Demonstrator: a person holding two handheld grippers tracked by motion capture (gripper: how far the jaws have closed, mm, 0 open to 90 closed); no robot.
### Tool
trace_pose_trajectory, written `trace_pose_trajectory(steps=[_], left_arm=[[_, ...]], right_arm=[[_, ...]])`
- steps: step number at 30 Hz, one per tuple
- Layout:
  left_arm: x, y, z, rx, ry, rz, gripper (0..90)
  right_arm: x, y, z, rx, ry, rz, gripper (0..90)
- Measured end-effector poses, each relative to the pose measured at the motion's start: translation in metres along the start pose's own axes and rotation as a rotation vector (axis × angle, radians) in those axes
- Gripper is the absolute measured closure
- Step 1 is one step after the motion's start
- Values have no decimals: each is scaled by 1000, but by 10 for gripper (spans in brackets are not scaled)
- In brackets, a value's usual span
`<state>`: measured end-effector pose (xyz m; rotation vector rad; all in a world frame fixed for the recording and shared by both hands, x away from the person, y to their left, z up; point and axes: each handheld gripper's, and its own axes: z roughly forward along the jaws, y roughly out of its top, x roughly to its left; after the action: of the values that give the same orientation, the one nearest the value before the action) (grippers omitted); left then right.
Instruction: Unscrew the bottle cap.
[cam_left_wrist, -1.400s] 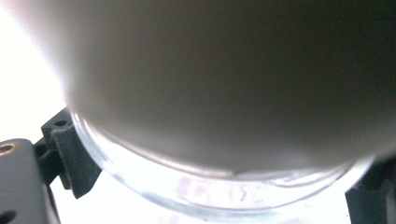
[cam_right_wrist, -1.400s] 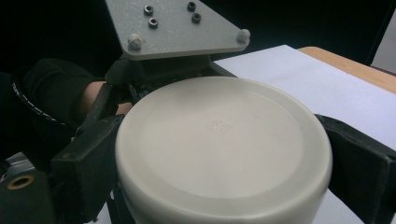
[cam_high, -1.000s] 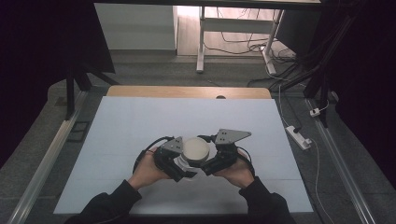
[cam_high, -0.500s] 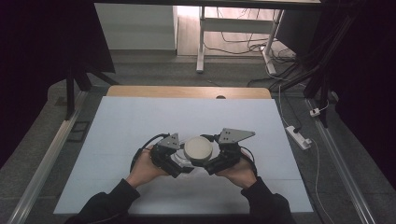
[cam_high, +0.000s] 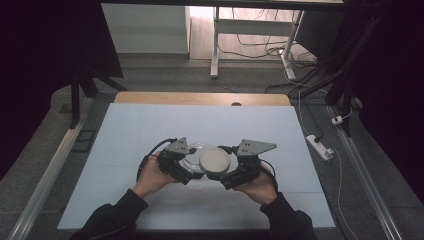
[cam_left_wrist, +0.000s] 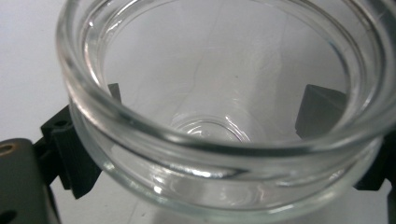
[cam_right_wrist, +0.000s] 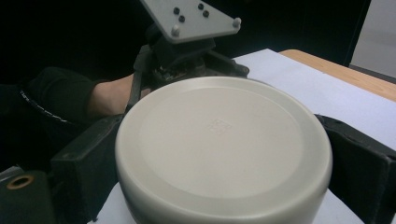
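A clear glass jar (cam_high: 192, 150) with an open mouth is held low over the white table cover, and my left gripper (cam_high: 189, 163) is shut on its body. In the left gripper view the jar (cam_left_wrist: 224, 140) sits close up between the black fingers (cam_left_wrist: 74, 154) of the left gripper (cam_left_wrist: 205, 135). A round cream lid (cam_high: 214, 160) is just right of the jar's mouth, overlapping its rim. My right gripper (cam_high: 220, 172) is shut on the lid's sides. In the right gripper view the lid (cam_right_wrist: 224, 140) spans the right gripper (cam_right_wrist: 224, 168), with the left gripper (cam_right_wrist: 187, 51) behind it.
The white table cover (cam_high: 150, 130) stretches around both hands. A wooden table edge (cam_high: 200, 98) runs along the far side. A power strip (cam_high: 318, 146) lies on the floor to the right, and metal rails (cam_high: 50, 175) flank the table.
The lid has shifted slightly right, so the jar's open rim now shows to its left. Both hands stay close together at the table's near middle.
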<state>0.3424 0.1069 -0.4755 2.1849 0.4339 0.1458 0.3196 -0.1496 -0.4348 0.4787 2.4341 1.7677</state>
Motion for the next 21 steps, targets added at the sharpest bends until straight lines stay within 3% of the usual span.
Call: trace_pose_trajectory(steps=[21], left_arm=[[20, 15, 1, -40, 50, -26, 75]], right_arm=[[14, -12, -12, -8, -14, -17, 74]])
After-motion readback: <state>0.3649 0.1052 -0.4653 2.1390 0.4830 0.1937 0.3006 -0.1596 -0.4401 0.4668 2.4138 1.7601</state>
